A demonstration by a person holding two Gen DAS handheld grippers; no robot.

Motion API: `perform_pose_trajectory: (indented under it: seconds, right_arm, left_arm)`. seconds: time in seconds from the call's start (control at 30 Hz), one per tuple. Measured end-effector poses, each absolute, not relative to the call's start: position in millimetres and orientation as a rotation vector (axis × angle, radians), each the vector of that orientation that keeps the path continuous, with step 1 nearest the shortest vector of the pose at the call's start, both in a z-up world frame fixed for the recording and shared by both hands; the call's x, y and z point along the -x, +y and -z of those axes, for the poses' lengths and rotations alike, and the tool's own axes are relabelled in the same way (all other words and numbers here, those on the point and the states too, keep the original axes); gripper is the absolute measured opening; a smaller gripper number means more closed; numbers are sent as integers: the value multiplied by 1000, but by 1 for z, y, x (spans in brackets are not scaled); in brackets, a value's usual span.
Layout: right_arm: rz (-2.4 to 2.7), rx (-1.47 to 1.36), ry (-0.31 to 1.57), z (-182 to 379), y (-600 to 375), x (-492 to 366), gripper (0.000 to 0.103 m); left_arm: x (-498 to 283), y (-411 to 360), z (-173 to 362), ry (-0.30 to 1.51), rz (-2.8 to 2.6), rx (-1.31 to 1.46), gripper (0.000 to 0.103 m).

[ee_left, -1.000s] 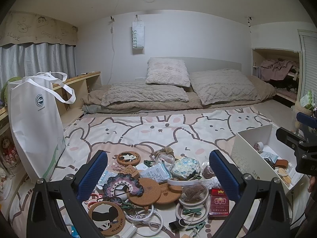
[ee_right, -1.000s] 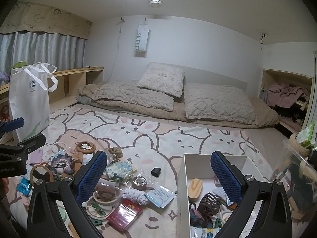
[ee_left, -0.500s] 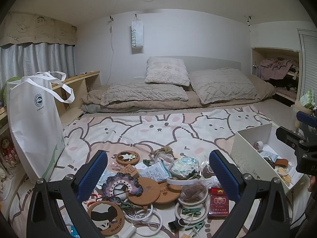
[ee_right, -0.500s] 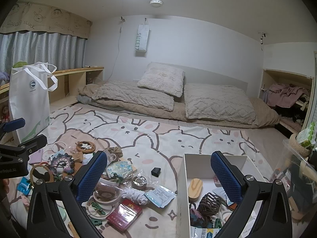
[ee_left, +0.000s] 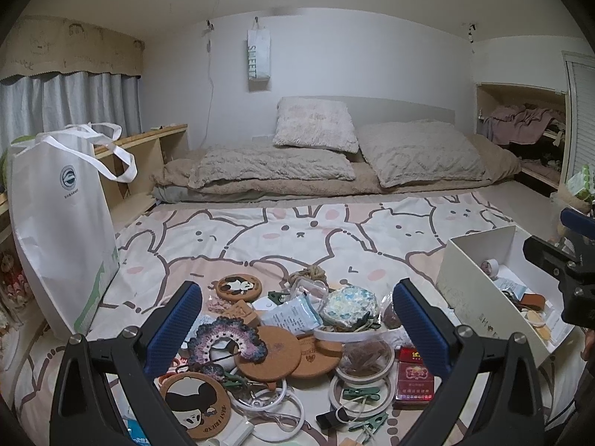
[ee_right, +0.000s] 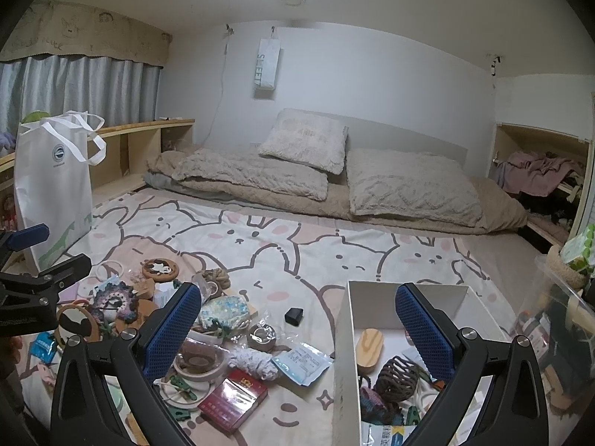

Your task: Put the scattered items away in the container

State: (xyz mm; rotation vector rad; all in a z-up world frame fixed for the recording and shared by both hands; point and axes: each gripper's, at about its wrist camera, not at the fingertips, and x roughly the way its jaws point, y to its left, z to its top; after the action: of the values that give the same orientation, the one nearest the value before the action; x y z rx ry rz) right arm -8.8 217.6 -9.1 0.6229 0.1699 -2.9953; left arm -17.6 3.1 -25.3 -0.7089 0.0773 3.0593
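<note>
Hovering above a bed covered by a cream sheet printed with pink rabbits [ee_left: 297, 234], two hand-held grippers face a pile of small clutter. Far to the left of the left gripper [ee_left: 297, 319] stands a tall white fabric tote bag [ee_left: 59, 223]. That gripper's blue-padded fingers [ee_left: 174, 323] are spread wide apart and hold nothing. Just beyond the left finger lies a round cork coaster with a black-and-white cartoon print [ee_left: 239, 287]. Between the fingers sit a purple crocheted ruffle [ee_left: 227, 338], two plain round cork coasters [ee_left: 282, 353] that overlap, a white printed sachet [ee_left: 293, 314] and a round pale-blue patterned pouch [ee_left: 349, 304]. Below the right finger rests a flat red cigarette packet [ee_left: 413, 379].

To the right of that finger stands the white rectangular cardboard box [ee_left: 472, 290], the container, already holding several small things.

From the right wrist camera, the right gripper [ee_right: 297, 323] also has its blue fingers [ee_right: 424, 330] spread wide and empty. A small black cube [ee_right: 293, 315] lies on the sheet between them. Under the right finger, inside the white box [ee_right: 344, 353], rest an oval wooden piece [ee_right: 369, 345] and a brown woven wicker ball [ee_right: 396, 375].
</note>
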Motion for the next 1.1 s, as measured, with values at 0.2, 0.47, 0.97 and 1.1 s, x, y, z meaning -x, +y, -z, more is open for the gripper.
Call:
perform_pose_trajectory:
  seconds: [0.2, 0.47, 0.97, 1.1]
  right_arm:
    - [2984, -676, 183, 21, 216, 19, 103]
    - [2948, -763, 196, 42, 210, 34, 103]
    - [2832, -945, 315, 93, 188, 60, 103]
    - [2785, -990, 356, 112, 179, 67, 103]
  left_arm:
    - [26, 4, 36, 90, -3043, 773, 103]
    - [43, 1, 55, 75, -3011, 875, 103]
    - [63, -6, 96, 58, -2977, 1082, 103]
    - [65, -7, 104, 59, -2970, 1124, 103]
